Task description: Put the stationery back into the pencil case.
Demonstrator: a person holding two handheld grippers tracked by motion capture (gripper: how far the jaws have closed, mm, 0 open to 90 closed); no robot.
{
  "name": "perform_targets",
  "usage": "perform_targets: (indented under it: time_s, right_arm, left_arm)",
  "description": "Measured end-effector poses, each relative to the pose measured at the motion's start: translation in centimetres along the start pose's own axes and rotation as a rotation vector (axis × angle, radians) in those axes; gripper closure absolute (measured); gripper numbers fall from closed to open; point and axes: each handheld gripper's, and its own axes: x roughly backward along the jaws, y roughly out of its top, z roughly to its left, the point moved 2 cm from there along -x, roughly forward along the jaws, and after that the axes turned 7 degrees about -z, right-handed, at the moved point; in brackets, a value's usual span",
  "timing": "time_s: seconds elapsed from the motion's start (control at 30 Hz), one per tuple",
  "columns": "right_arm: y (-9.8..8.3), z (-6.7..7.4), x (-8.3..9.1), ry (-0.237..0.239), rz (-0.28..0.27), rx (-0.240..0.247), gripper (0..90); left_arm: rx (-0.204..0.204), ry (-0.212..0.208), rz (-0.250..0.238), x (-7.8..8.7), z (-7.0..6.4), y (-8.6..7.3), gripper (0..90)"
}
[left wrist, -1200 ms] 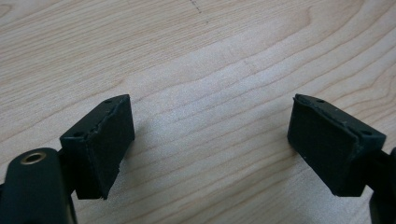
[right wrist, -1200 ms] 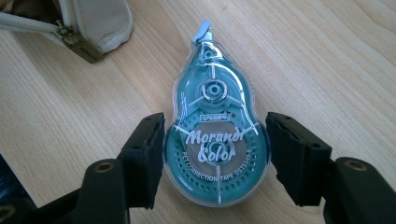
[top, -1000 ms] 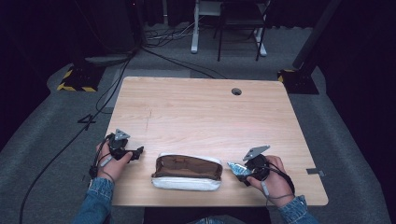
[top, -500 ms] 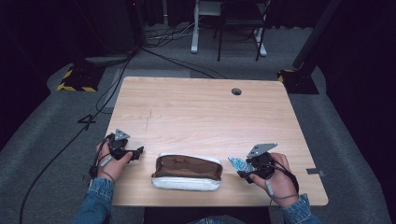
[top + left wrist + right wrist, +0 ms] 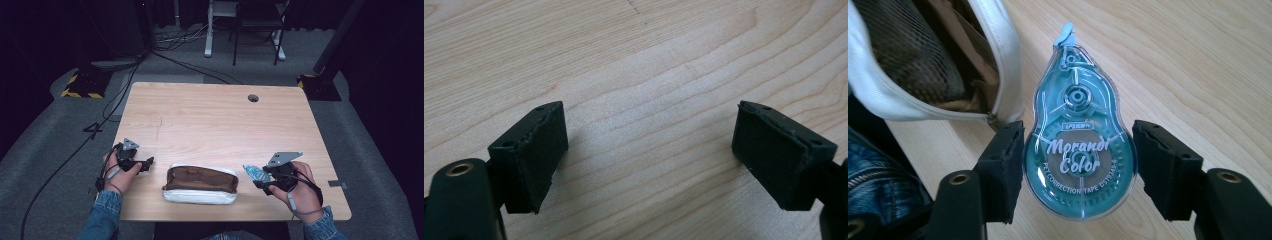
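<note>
The right gripper (image 5: 1075,170) pinches the tape dispenser (image 5: 1079,150) and has lifted it beside the open pouch (image 5: 200,183); insertion likely follows; the left gripper (image 5: 649,155) is spread, empty.

The correction tape (image 5: 1079,145) has a glossy, see-through teal plastic shell. The pouch (image 5: 200,184) is soft cloth, white outside with brown mesh lining. The table (image 5: 215,120) is smooth, pale matt wood.

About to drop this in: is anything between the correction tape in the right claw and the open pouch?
Nothing visible. The correction tape, held in the right claw, sits just beside the pouch, whose zipped mouth gapes open toward it. Only bare table lies between them.
</note>
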Motion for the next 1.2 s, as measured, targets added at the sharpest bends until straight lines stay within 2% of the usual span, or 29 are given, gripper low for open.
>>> perform_targets:
  time_s: [0.5,0.73,1.0,1.2]
  right_arm:
    - [2.4,1.9,1.2,0.045,-0.061,0.058,39.9]
    - [3.9,3.0,0.5,0.093,-0.078,0.094,39.9]
    - [5.5,4.3,-0.2,0.131,-0.097,0.129,39.9]
    - [6.3,5.2,-1.1,0.162,-0.092,0.149,39.9]
  left_arm:
    - [-0.001,0.001,0.000,0.0,0.0,0.0,15.0]
    - [0.002,0.011,-0.002,0.2,-0.3,-0.2,15.2]
    - [-0.002,0.003,-0.001,0.3,-0.3,-0.2,15.2]
    - [0.003,0.006,-0.003,0.2,-0.3,-0.2,15.0]
